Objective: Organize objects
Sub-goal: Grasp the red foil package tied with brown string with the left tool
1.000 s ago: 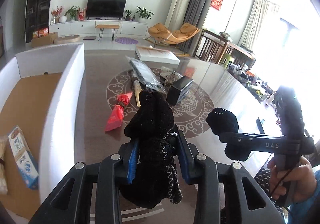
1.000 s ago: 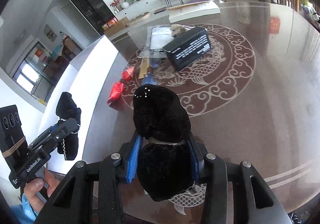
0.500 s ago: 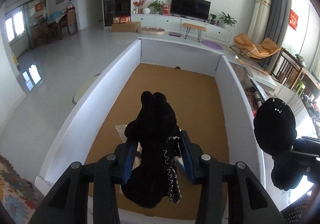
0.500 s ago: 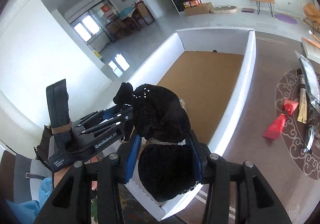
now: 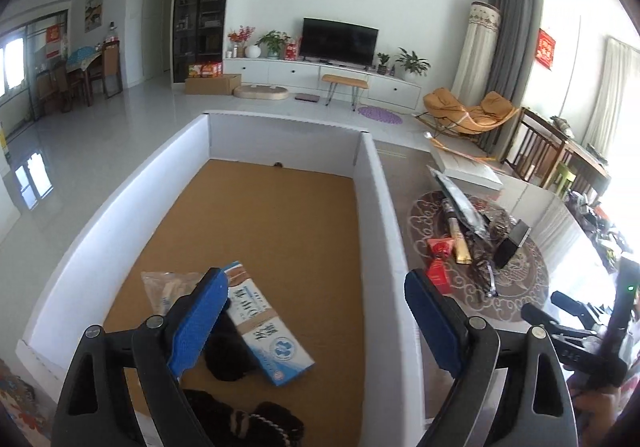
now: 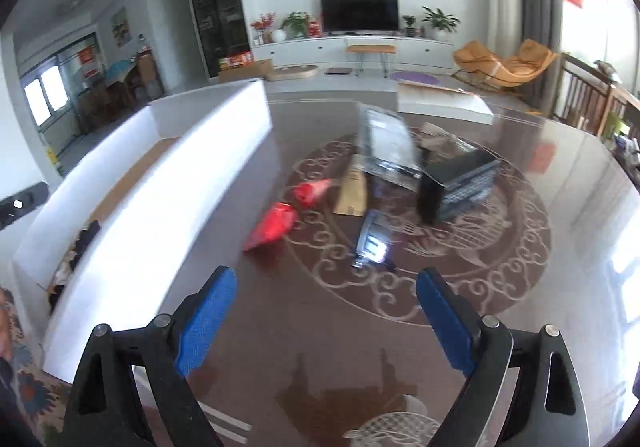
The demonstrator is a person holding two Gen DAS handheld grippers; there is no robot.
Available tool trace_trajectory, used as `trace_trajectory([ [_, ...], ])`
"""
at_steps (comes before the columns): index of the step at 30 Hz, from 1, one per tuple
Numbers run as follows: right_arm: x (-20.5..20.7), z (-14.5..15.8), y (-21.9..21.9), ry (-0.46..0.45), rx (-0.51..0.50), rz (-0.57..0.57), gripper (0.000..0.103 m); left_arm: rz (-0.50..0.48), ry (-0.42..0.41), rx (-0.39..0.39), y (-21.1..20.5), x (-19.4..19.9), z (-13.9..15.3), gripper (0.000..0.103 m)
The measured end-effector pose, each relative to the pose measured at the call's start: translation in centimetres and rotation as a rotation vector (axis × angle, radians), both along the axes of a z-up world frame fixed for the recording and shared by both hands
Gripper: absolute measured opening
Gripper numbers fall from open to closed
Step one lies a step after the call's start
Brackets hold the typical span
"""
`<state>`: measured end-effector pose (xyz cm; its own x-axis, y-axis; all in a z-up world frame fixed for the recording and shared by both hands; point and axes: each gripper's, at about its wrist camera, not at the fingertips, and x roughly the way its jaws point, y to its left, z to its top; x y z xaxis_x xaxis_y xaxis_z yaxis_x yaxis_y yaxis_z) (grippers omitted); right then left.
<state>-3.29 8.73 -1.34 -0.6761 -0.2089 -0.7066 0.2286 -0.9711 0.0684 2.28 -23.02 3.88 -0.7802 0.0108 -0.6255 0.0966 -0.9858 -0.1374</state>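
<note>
both grippers' jaws opening, nothing between: left gripper (image 5: 316, 311) over box (image 5: 384, 207) w/ black gloves (image 5: 228, 359); right gripper (image 6: 324, 319) over worktop (image 6: 360, 347).

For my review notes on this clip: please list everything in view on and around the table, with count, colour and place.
storage box: one, white walls, brown floor, left part of the table
black knitted items: at least two, near end of the box floor
blue-and-white carton: one, in the box, partly over a black item
clear packet: one, in the box beside the carton
red packets: two, on the table right of the box
black box: one, table centre
tan flat pack: one, beside the red packets
silvery bag: one, behind the tan pack
table: one, dark brown, pale round pattern
left gripper: blue pads, jaws opening, empty, over the box
right gripper: blue pads, jaws opening, empty, over the table
</note>
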Motion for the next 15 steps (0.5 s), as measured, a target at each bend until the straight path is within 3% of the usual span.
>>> trace_trajectory([
  [3, 0.0, -2.6, 4.2, -0.014, 0.044, -0.119, 0.092, -0.175, -0.006, 0.030, 5.9, -0.2, 0.6, 0.090],
  [7, 0.1, -4.9, 6.6, -0.055, 0.078, -0.170, 0.092, -0.360, -0.102, 0.055, 12.9, -2.2, -1.0, 0.091],
  [12, 0.1, -5.6, 7.3, -0.094, 0.046, -0.166, 0.092, -0.315, -0.204, 0.006, 16.0, -7.6, -4.2, 0.091],
  [15, 0.4, -6.1, 7.1, -0.104, 0.044, -0.151, 0.092, -0.275, -0.272, -0.071, 16.7, -11.8, -5.8, 0.091],
])
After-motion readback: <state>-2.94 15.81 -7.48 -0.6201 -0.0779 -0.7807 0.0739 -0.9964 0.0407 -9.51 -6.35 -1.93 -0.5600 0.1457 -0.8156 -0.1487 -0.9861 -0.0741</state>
